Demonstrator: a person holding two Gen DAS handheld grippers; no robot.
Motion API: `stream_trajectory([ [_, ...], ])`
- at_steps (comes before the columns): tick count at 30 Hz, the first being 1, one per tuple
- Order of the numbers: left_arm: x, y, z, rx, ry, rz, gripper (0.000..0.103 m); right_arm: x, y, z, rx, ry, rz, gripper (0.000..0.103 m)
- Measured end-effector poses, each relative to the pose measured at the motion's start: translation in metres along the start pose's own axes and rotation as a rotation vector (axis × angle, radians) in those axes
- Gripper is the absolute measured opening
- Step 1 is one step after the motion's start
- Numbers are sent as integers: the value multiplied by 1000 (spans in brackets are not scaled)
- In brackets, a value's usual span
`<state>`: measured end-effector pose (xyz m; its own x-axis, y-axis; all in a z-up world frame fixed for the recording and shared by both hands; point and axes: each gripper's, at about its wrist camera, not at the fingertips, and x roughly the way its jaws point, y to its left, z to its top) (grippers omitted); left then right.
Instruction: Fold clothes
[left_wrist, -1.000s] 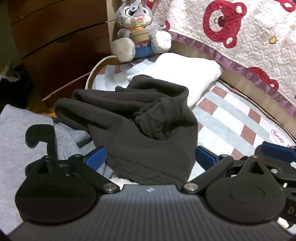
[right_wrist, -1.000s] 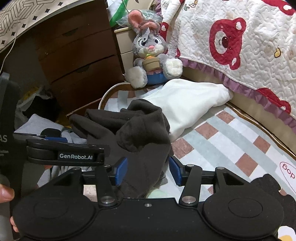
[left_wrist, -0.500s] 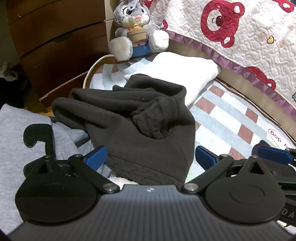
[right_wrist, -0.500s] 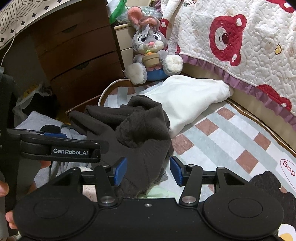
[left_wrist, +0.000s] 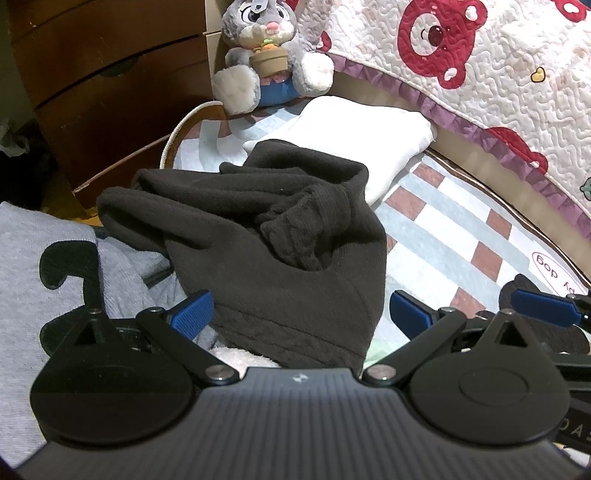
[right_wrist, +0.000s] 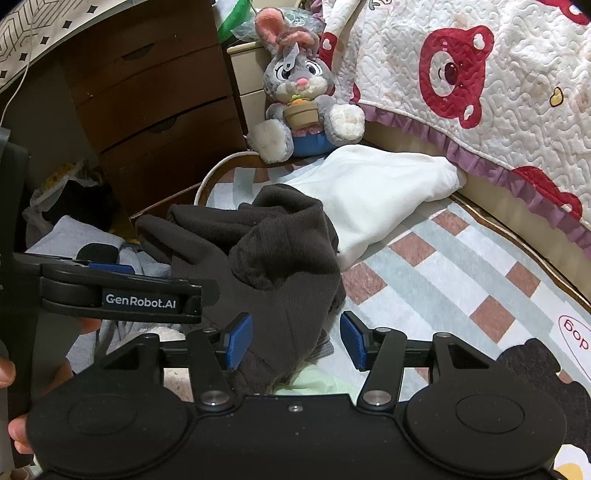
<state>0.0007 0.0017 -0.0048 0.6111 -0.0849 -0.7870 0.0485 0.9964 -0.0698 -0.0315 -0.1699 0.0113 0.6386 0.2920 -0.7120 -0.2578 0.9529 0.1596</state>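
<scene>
A crumpled dark brown garment (left_wrist: 258, 236) lies in a heap on the striped mat; it also shows in the right wrist view (right_wrist: 266, 254). My left gripper (left_wrist: 301, 314) is open, its blue pads on either side of the garment's near hem. My right gripper (right_wrist: 295, 341) is open too, with the garment's near edge between its pads. A folded white garment (left_wrist: 354, 136) lies behind the brown one, seen also in the right wrist view (right_wrist: 373, 188). A grey garment (left_wrist: 33, 266) lies at the left.
A plush rabbit (right_wrist: 299, 107) sits at the back against a beige cabinet. A dark wooden dresser (right_wrist: 147, 96) stands at the left. A bear-print quilt (right_wrist: 480, 74) hangs over the bed edge at the right. The striped mat (right_wrist: 443, 273) extends right.
Both grippers have stayed open around the brown garment's near edge. The views shifted slightly; the right gripper's pads stand a little wider apart.
</scene>
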Motion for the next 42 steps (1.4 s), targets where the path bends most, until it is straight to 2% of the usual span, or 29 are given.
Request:
stream_trajectory([
  [24, 22, 12, 0, -63, 54, -10, 103, 8, -10, -7, 7, 30, -15, 61],
  [29, 38, 32, 3, -104, 64, -2, 103, 13, -11, -12, 17, 11, 33, 64],
  [33, 51, 49, 5, -137, 72, 3, 102, 30, -6, -21, 32, -25, 126, 71],
  [35, 58, 57, 7, -153, 76, 6, 101, 45, -4, -24, 32, 0, 150, 75],
  [37, 67, 66, 10, -171, 78, -10, 96, 61, -2, -28, 25, 33, 168, 78],
  [38, 73, 70, 12, -176, 83, -17, 85, 70, -1, -30, 20, 48, 177, 78],
  [39, 78, 72, 15, -178, 92, -18, 71, 79, -1, -31, 4, 59, 182, 78],
  [40, 83, 73, 18, -169, 99, -17, 64, 88, -2, -32, -10, 70, 186, 78],
  [42, 88, 69, 23, -126, 83, -4, 60, 109, -7, -32, -9, 93, 193, 79],
])
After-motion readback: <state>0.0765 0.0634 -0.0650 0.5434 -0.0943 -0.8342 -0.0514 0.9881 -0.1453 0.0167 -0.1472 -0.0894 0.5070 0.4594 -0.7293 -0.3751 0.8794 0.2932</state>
